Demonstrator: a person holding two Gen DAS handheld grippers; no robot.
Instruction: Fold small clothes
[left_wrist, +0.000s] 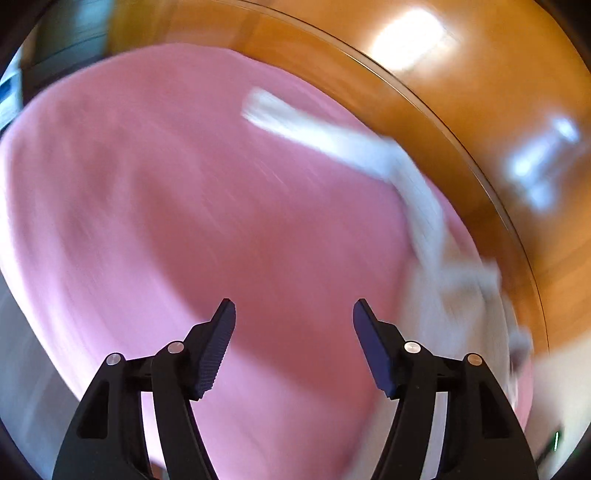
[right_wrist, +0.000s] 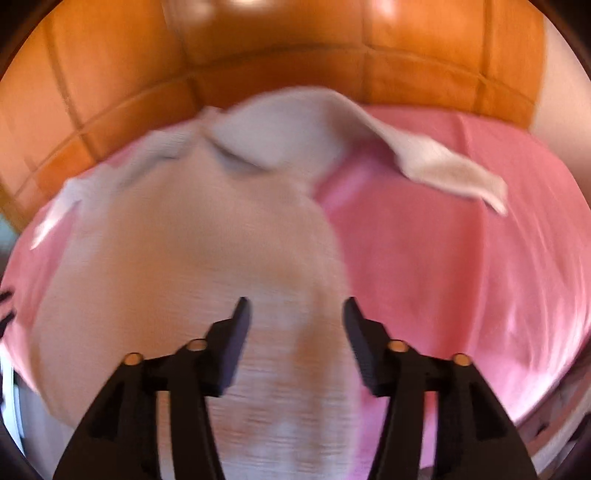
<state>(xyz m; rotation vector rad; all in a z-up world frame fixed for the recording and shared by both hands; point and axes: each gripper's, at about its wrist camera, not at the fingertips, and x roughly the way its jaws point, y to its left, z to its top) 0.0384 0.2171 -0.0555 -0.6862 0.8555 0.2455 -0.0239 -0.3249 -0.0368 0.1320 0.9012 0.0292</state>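
Observation:
A small pale cream garment (right_wrist: 192, 258) lies spread on a pink cloth (right_wrist: 461, 258); one sleeve (right_wrist: 443, 166) reaches out to the right. My right gripper (right_wrist: 295, 306) hovers open over the garment's lower body, and the pads press on nothing. In the left wrist view the same garment (left_wrist: 417, 184) is a blurred white streak along the right side of the pink cloth (left_wrist: 184, 203). My left gripper (left_wrist: 294, 306) stands open above bare pink cloth, left of the garment, nothing between its fingers. Both views are motion-blurred.
The pink cloth covers a table or bed beside glossy orange wood panelling (right_wrist: 258, 48), seen as a curved wooden surface (left_wrist: 480, 92) in the left wrist view. A dark object (left_wrist: 66, 44) sits at the far upper left.

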